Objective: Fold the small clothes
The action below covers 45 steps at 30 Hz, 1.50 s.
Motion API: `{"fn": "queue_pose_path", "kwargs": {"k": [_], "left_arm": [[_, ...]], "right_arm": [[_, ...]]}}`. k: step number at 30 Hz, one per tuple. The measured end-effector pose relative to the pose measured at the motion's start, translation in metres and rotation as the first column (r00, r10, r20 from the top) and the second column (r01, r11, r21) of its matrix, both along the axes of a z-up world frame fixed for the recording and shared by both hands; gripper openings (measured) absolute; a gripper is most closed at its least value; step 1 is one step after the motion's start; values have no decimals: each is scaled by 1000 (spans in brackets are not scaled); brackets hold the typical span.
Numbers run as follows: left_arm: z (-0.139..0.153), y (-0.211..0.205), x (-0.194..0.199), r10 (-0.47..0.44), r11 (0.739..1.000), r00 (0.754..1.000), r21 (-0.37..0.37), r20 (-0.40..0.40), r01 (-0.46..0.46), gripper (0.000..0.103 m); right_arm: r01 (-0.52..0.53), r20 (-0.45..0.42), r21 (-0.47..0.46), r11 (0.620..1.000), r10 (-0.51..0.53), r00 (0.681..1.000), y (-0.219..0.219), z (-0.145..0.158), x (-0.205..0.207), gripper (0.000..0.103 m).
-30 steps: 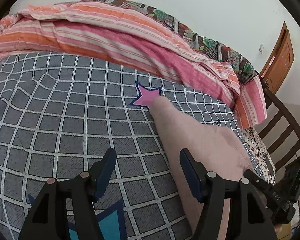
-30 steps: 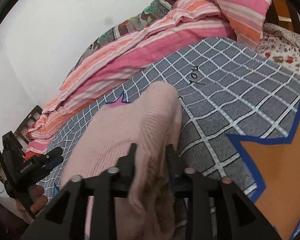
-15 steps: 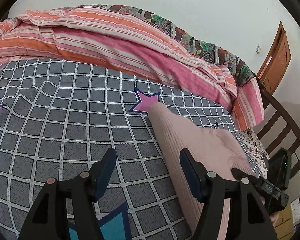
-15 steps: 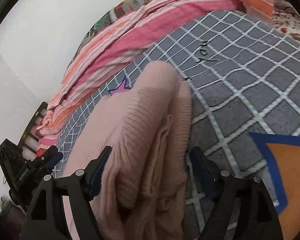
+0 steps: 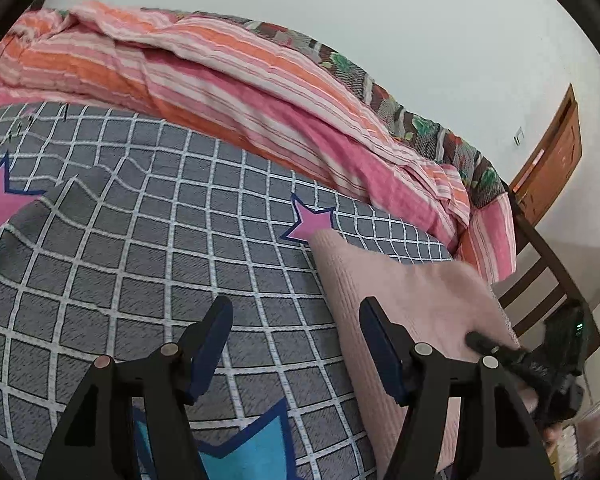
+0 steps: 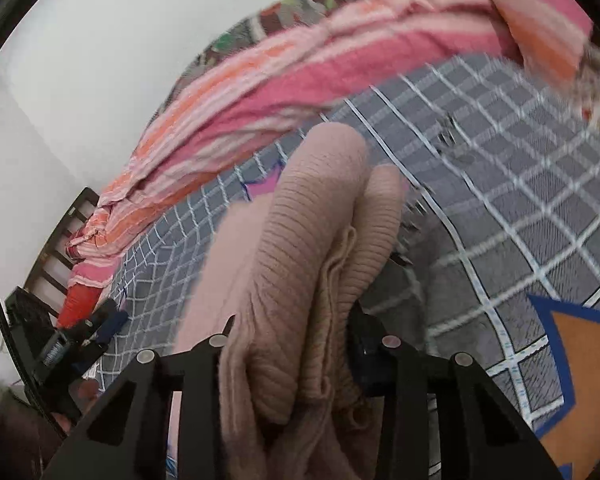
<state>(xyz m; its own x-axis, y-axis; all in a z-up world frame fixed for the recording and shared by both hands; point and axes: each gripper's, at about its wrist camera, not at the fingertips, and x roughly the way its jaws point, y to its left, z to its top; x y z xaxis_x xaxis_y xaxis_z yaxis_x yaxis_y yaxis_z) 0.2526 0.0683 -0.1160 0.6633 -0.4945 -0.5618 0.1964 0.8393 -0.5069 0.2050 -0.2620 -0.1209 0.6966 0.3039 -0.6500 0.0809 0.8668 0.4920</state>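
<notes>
A pale pink ribbed knit garment lies folded on the grey checked bedspread. In the left wrist view my left gripper is open and empty over the bedspread, just left of the garment's edge. In the right wrist view the garment is bunched in thick folds between the fingers of my right gripper, which is shut on it. The right gripper also shows in the left wrist view at the garment's right side.
A pink and orange striped quilt is piled along the far side of the bed. A dark wooden bed frame and a wooden door are at the right. Star prints mark the bedspread.
The right gripper opened half a second ago and has closed again on the bunched garment. The left gripper stayed open and shifted slightly over the bedspread.
</notes>
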Motion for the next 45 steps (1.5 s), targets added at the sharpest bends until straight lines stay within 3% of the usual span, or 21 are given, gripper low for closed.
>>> {"fn": "queue_pose_path", "kwargs": {"k": [5,9,13,15,19,22,24,26,28,31,35,39,41,45], "left_arm": [[-5,17,4,34,999,999,-23,-43,-35,64],[-3,33,3,71,997,997,-39,-35,-73,64],[-8,40,3,73,996,996,-57,-46,-75,64],[-7,41,2,75,996,996,-42,-40,-76,64],[-1,44,-3,76,996,997,-42,-5,-76,64],[0,44,-2,86,996,996,-23,-7,-86,64],[-2,42,-1,75,997,997,-11,-16,-75,64],[-4,36,-1,69,997,997,19,-16,-69,64],[-4,28,0,59,997,998,48,-12,-59,64],[-5,15,0,24,998,999,64,-22,-23,64],[-7,-4,-8,-16,990,1000,144,-2,16,64],[-9,-19,-20,-81,972,997,222,17,75,64],[-10,-22,-24,-93,966,995,243,23,85,64],[-13,-25,-22,-100,964,995,250,15,93,64]], "right_arm": [[-9,-22,-93,996,7,1000,54,45,23,34],[-24,-41,-98,995,20,999,84,65,44,33],[-58,-3,-60,997,58,998,108,85,61,33],[-76,46,-4,997,76,996,114,92,67,33],[-80,125,269,960,48,991,97,83,76,33],[-22,87,346,938,-9,996,77,39,76,33],[10,32,328,945,-22,999,66,8,72,35],[32,-56,243,970,-19,998,56,-33,65,37],[62,-58,177,982,-53,997,44,-50,50,41],[27,-22,193,981,-23,999,28,-45,34,42],[-20,9,-10,1000,20,1000,36,-27,34,43],[-71,34,-165,984,78,996,52,-23,43,43],[-85,43,-186,979,95,995,51,-29,48,36],[-65,47,-180,981,74,996,45,-45,48,34]]}}
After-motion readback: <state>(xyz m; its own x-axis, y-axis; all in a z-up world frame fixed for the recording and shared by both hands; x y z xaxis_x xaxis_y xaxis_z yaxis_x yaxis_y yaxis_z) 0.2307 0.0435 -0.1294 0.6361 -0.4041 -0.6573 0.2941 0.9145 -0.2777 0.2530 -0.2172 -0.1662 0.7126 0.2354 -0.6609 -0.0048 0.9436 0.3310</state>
